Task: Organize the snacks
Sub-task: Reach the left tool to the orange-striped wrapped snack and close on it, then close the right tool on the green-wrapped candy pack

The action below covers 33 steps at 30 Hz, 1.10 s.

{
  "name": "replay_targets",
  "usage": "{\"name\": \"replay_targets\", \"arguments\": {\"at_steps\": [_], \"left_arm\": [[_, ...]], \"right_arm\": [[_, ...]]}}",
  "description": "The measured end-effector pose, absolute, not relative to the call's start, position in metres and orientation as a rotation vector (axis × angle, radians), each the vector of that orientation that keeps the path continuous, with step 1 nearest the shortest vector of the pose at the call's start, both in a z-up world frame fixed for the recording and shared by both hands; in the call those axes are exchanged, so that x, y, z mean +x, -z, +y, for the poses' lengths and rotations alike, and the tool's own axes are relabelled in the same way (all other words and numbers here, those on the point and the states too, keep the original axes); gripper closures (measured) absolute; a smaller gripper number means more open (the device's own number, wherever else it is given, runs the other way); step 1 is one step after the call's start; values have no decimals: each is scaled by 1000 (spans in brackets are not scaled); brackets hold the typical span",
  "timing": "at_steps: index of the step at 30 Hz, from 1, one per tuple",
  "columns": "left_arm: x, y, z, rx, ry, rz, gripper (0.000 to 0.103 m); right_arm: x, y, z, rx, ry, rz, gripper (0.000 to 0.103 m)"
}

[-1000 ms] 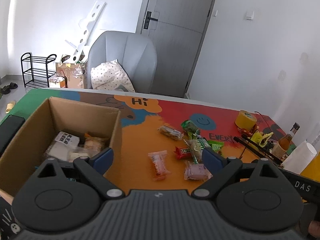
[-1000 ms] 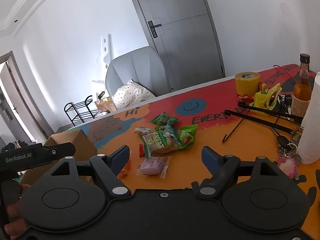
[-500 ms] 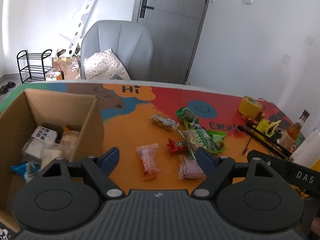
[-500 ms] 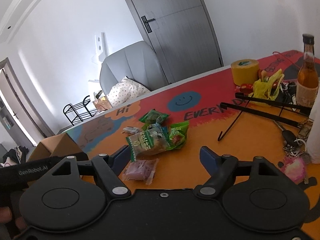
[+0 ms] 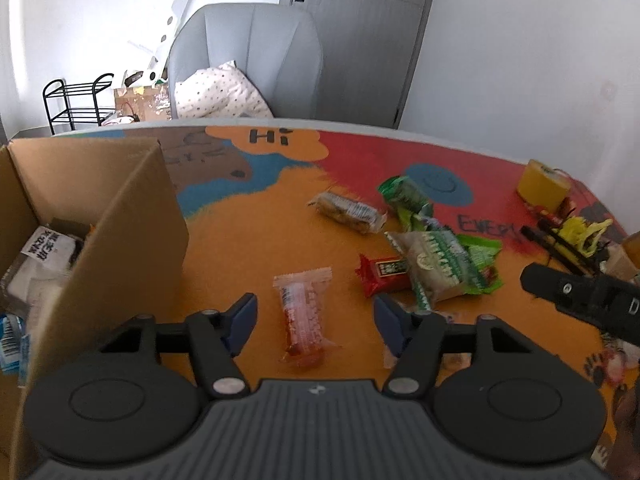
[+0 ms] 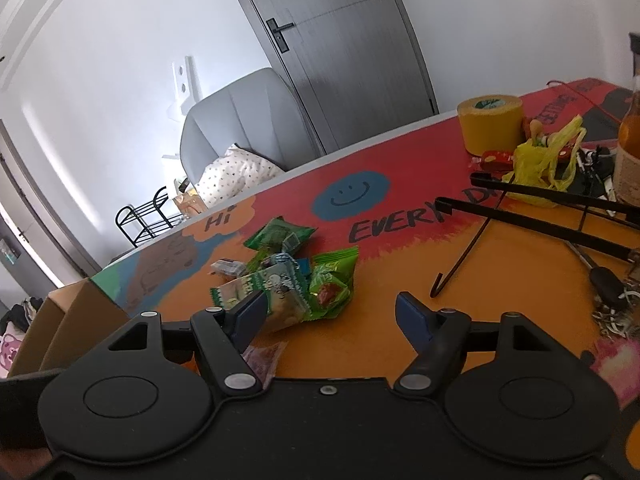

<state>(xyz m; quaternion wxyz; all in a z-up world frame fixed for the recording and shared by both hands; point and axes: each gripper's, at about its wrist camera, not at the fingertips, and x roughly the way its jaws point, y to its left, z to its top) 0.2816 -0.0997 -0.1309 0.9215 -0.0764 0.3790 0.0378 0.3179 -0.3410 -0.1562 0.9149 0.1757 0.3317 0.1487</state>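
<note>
- Left gripper (image 5: 315,322) sits low over the table (image 5: 240,248), jaws about half apart and just been closing — a pink clear-wrapped snack (image 5: 303,315) lies between the pads, which aren't touching it yet.
- Right gripper (image 6: 331,316) also has its jaws apart, just been closing a bit, with only bare orange tabletop between the tips; its left pad overlaps the edge of a green-and-white snack bag (image 6: 272,296) in that view, can't tell if they touch.
- Just under that left finger there's a purple packet (image 6: 262,358).
- Cardboard box (image 5: 120,240) is on the left with a few packets already inside.
- Further out — a red bar (image 5: 380,274), the green pile (image 5: 444,256) and a brownish wrapped one (image 5: 346,210).
- Way back: yellow tape roll (image 6: 490,122), a black hanger (image 6: 520,216) and a bottle (image 6: 630,144).
</note>
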Motion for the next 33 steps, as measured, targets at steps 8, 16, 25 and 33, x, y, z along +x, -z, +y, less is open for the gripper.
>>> {"name": "replay_targets", "arguments": {"at_steps": [8, 16, 25, 33], "left_arm": [[291, 149, -96, -133, -128, 808, 69], [293, 148, -91, -166, -117, 798, 83], [294, 148, -91, -180, -92, 798, 83], [285, 138, -90, -192, -78, 774, 83]], "right_arm": [[342, 174, -337, 381, -311, 714, 33], [354, 182, -330, 384, -313, 722, 37], [365, 182, -325, 347, -259, 716, 61], [345, 176, -325, 320, -279, 719, 78]]}}
